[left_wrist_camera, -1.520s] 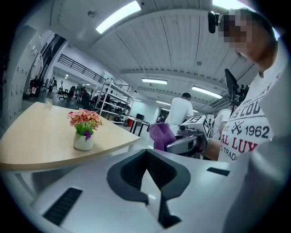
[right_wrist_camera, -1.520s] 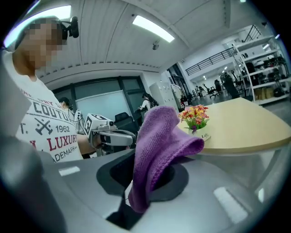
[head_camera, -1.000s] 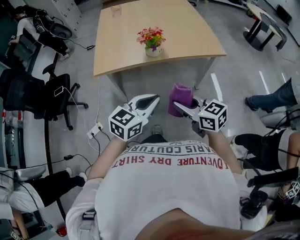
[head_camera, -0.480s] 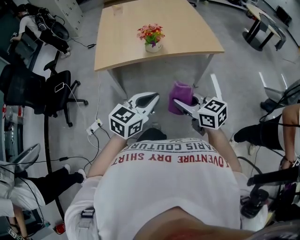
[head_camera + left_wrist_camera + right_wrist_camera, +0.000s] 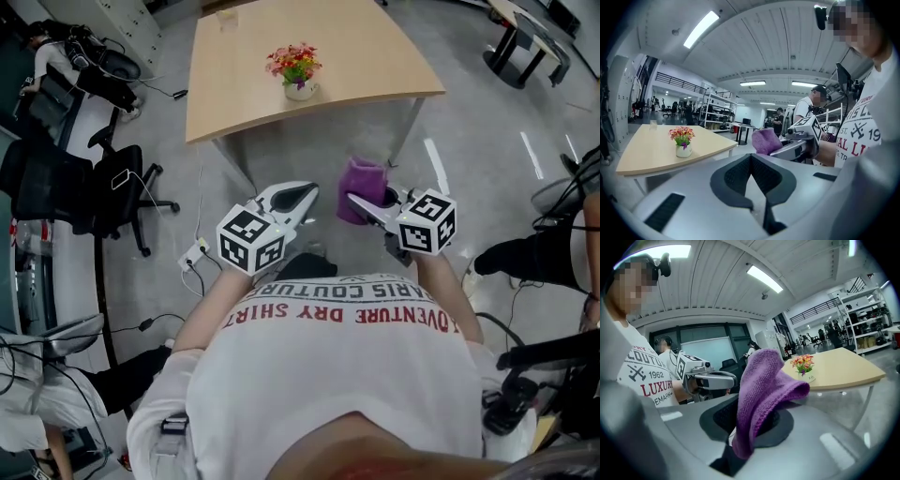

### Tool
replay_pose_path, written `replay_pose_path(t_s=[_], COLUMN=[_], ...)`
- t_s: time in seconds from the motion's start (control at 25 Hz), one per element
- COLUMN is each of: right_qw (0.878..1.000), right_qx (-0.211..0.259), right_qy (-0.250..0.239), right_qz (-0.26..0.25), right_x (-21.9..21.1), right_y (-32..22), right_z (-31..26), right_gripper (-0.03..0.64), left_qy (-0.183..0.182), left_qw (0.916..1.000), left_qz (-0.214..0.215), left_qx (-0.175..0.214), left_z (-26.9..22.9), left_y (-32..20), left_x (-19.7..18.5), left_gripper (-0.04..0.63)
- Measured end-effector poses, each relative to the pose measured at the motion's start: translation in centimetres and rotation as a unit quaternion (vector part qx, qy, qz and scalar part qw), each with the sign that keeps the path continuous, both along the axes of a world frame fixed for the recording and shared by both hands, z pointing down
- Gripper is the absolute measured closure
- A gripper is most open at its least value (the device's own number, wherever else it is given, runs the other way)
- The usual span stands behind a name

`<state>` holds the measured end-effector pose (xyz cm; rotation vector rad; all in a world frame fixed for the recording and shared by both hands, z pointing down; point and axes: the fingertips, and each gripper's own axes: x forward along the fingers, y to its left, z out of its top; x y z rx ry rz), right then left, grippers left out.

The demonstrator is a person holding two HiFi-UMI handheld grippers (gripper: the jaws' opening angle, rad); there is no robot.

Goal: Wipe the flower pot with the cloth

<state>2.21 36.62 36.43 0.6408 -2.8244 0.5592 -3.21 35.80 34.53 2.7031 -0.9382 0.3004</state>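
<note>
A small white flower pot [image 5: 300, 90] with red and orange flowers stands near the front edge of a light wooden table [image 5: 366, 56]; it also shows as the pot [image 5: 684, 150] in the left gripper view and the pot [image 5: 808, 377] in the right gripper view. My right gripper [image 5: 361, 202] is shut on a purple cloth [image 5: 361, 186], which drapes over its jaws, the cloth [image 5: 761, 394] filling the right gripper view. My left gripper [image 5: 302, 197] is shut with nothing in it. Both are held over the floor, well short of the table.
Black office chairs [image 5: 56, 178] and a floor power strip [image 5: 195, 253] with cables lie to the left. Seated people's legs [image 5: 534, 258] are at the right. A second table's legs [image 5: 520, 47] stand at the far right. Grey floor lies between me and the table.
The table and pot have shifted slightly up and left in the head view. Both grippers keep their pose, the cloth still held. A person's leg at the right has moved out of view.
</note>
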Motion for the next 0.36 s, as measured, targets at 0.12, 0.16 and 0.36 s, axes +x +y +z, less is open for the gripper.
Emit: replay_pose_path(t_s=[0.12,0.16,0.36], right_qw=[1.000,1.000,1.000], right_qx=[-0.002,-0.001,0.001], right_qy=[0.000,0.000,0.000], right_qz=[0.002,0.003,0.003], right_x=[-0.13,-0.20,-0.70], right_y=[-0.03,0.02,0.55], right_z=[0.12,0.07,0.02], right_gripper=[0.568,0.568,0.568], left_qy=[0.001,0.000,0.006], left_qw=[1.0000,1.0000,1.0000], left_qz=[0.001,0.002,0.000], left_qx=[0.001,0.002,0.002], left_z=[0.03,0.05,0.17], left_y=[0.11,0.21,0.91], left_x=[0.00,-0.03,-0.58], left_gripper=[0.592,0.593,0.594])
